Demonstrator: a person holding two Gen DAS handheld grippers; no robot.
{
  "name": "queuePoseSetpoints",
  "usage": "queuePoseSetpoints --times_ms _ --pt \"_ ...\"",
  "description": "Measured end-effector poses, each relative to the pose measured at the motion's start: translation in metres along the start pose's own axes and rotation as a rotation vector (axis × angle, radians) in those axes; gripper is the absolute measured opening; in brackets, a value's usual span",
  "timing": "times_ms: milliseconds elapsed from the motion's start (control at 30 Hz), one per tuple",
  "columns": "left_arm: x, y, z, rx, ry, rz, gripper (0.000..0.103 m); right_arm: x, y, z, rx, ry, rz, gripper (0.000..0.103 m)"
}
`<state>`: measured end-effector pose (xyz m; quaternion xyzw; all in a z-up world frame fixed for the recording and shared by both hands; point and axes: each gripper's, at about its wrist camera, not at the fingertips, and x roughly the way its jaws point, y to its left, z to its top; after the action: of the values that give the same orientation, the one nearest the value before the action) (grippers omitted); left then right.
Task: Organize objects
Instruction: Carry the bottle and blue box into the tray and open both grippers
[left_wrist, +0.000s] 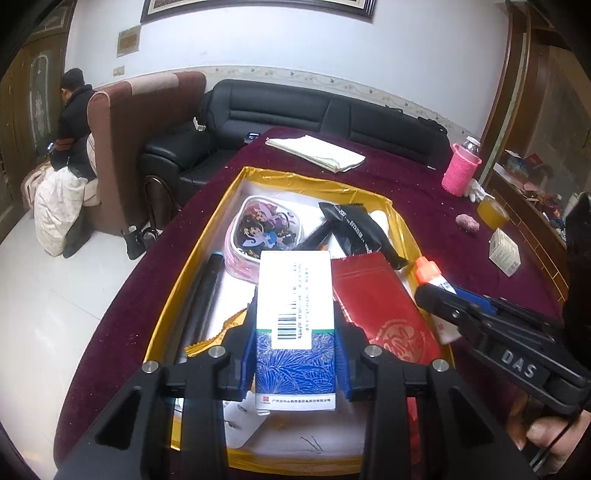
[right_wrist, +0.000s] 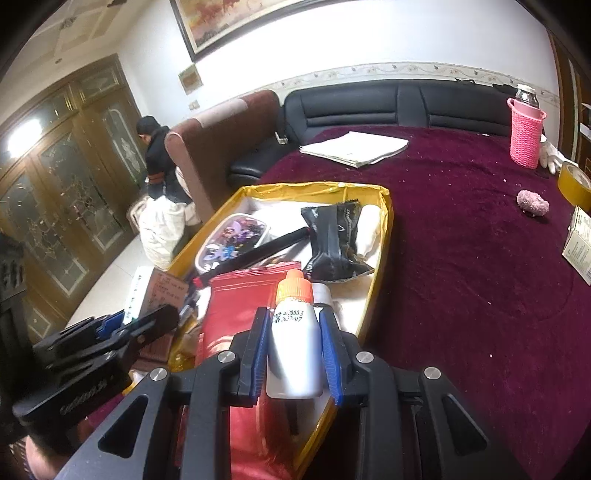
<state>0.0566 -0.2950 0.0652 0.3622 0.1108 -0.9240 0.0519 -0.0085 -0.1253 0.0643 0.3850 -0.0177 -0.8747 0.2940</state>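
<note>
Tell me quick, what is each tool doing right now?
Left tool: closed on a blue and white box.
Right tool: closed on a small white bottle with an orange cap.

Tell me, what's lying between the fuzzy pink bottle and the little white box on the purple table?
A roll of yellow tape and a small fuzzy pink ball lie between the pink knitted bottle and small white box, clearest in the left wrist view.
</note>
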Motion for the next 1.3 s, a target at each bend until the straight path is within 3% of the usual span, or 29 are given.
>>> queuePoseSetpoints --times_ms 667,967,1100,1200,1300 --pt "0.015 -0.002 -0.005 0.004 0.026 0.015 0.034 0.042 -0.004 0.020 -0.008 0.023 -0.073 0.030" --pt "0.015 -0.005 -0.007 0.008 0.027 0.011 0.040 0.040 -0.006 0.019 0.007 0.029 -0.066 0.031" --pt "0.014 -0.003 -0.007 -0.009 0.028 0.019 0.050 0.036 -0.007 0.019 0.016 0.043 -0.056 0.032" --pt "0.010 -0.004 -0.006 -0.020 0.017 -0.003 0.070 0.030 -0.010 0.020 0.038 0.046 -0.032 0.042" --pt "0.002 -0.010 -0.004 -0.001 -0.007 -0.003 0.072 0.020 -0.012 0.020 0.043 0.023 -0.032 0.052"
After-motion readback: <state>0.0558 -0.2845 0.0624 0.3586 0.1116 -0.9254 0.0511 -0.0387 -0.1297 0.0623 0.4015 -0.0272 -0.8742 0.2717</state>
